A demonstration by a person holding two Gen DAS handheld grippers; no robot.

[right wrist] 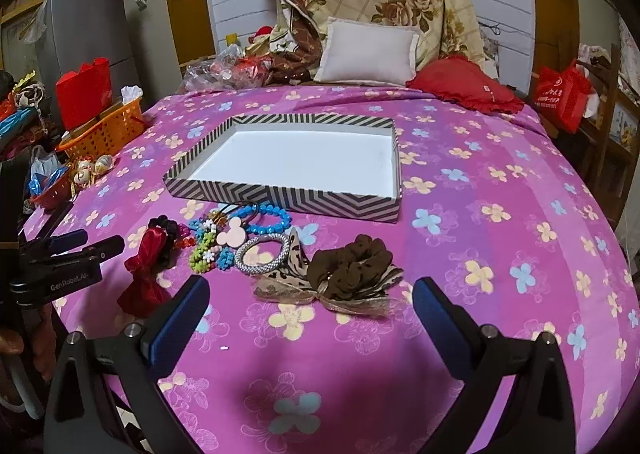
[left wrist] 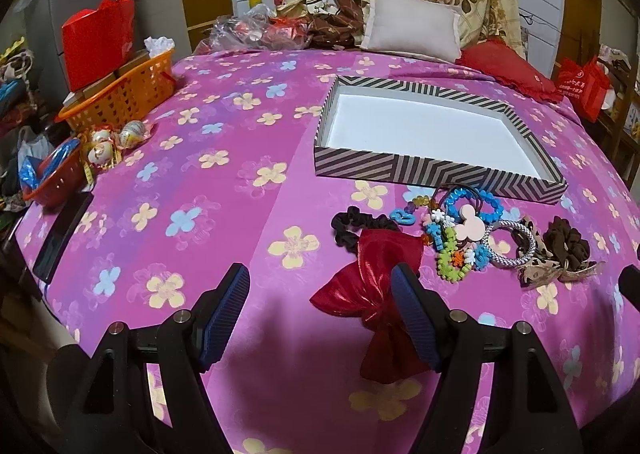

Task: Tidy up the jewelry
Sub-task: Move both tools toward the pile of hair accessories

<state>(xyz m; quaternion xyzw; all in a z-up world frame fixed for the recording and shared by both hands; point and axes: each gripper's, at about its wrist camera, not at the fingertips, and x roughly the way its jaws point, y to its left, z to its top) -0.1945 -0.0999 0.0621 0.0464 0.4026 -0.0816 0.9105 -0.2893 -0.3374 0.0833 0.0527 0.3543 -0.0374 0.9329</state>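
A striped shallow box (left wrist: 404, 169) (right wrist: 280, 195) with a white, bare inside lies on the pink flowered bedspread. In front of it lies a heap of hair accessories: a red shiny bow (left wrist: 372, 274) (right wrist: 146, 274), a black scrunchie (left wrist: 352, 225), blue bead bracelets (left wrist: 480, 205) (right wrist: 266, 219), a mouse-shaped clip (left wrist: 468, 228) (right wrist: 232, 236), a silver ring band (left wrist: 512, 246) (right wrist: 262, 254), a brown scrunchie (left wrist: 568, 244) (right wrist: 352, 266). My left gripper (left wrist: 320, 282) is open, its right finger over the red bow. My right gripper (right wrist: 310, 294) is open, just before the brown scrunchie.
An orange basket (left wrist: 120, 93) (right wrist: 104, 129) and a small red basket (left wrist: 52, 173) stand at the bed's left edge. A white pillow (left wrist: 412, 23) (right wrist: 368, 51), a red cushion (right wrist: 464, 87) and clutter lie at the far end. A red bag (right wrist: 560, 93) hangs right.
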